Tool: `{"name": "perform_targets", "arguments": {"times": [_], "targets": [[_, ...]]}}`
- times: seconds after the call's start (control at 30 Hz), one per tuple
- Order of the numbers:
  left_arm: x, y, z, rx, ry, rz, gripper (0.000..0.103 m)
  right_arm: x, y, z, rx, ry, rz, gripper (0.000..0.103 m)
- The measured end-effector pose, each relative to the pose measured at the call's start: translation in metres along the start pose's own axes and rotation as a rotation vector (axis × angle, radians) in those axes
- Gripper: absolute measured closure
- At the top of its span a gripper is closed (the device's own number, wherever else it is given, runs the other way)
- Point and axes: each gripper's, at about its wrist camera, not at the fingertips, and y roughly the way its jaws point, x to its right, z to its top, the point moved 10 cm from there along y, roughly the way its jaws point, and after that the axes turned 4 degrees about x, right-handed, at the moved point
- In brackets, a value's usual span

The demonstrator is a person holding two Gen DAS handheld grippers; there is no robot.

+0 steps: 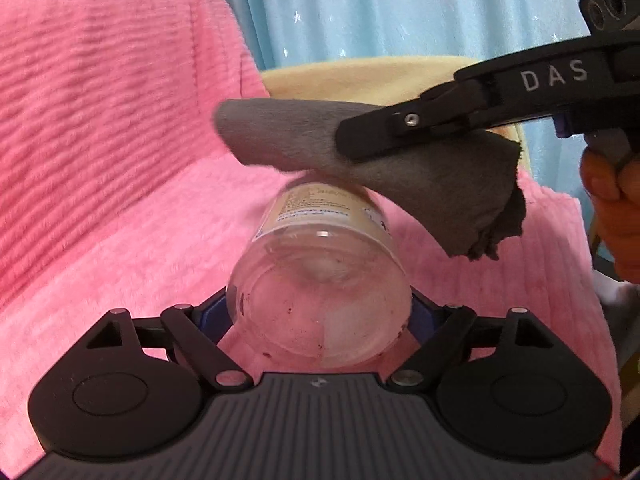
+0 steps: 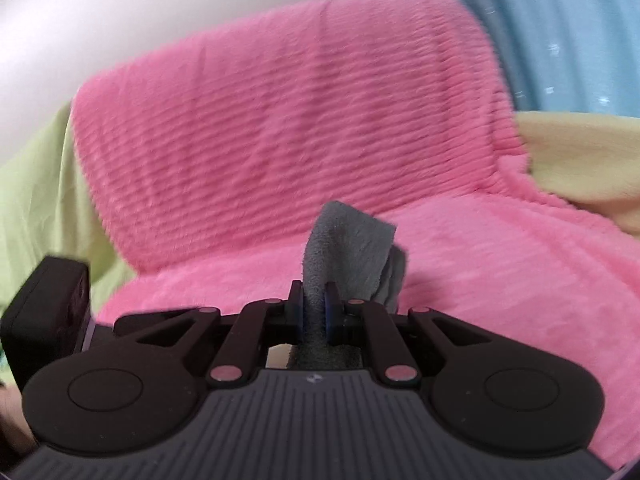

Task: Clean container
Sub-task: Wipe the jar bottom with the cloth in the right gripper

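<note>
At lower centre, the left gripper (image 1: 319,312) pinches a clear plastic jar (image 1: 320,280); the right gripper (image 2: 314,306) clamps a grey cloth (image 2: 352,256) resting on the jar's far end.

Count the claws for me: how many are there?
2. One claw clamps the clear jar; the other claw pinches a grey cloth above it.

Domestic interior, likely living room: seat draped in ribbed pink plush blanket (image 2: 288,120); blue star-print curtain (image 1: 400,8) at far right; yellow throw (image 2: 580,152) beside.
</note>
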Motion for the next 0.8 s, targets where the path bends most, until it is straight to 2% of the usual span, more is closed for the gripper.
{"name": "perform_targets", "arguments": {"times": [0.1,0.17,0.23,0.3,0.5,0.6,0.7,0.73,0.8], "targets": [[-0.002,0.003,-0.001,-0.007,-0.013,0.000,0.017,-0.003,0.002,-0.001,-0.011,0.022,0.023,0.095],[-0.002,0.003,0.000,-0.004,-0.011,0.001,0.017,-0.014,-0.002,-0.002,-0.029,0.053,0.113,0.095],[-0.001,0.005,-0.001,-0.012,-0.003,0.005,0.017,-0.025,-0.004,-0.009,-0.054,0.040,0.162,0.095],[0.001,0.004,-0.002,-0.018,0.008,0.015,0.018,-0.024,-0.002,-0.008,-0.049,0.034,0.158,0.096],[0.015,0.005,0.001,-0.011,0.125,0.066,0.018,0.028,0.007,0.003,0.018,0.158,0.001,0.096],[0.019,0.006,0.001,-0.012,0.155,0.081,0.018,0.020,0.006,0.000,0.002,0.172,0.051,0.095],[0.019,0.006,-0.001,-0.018,0.156,0.081,0.018,-0.001,0.004,-0.007,-0.057,0.182,0.204,0.095],[0.019,0.006,-0.001,-0.019,0.157,0.081,0.018,-0.006,0.005,-0.008,-0.071,0.164,0.224,0.095],[0.019,0.007,-0.001,-0.021,0.161,0.083,0.018,0.000,0.009,-0.004,-0.060,0.142,0.192,0.097]]}}
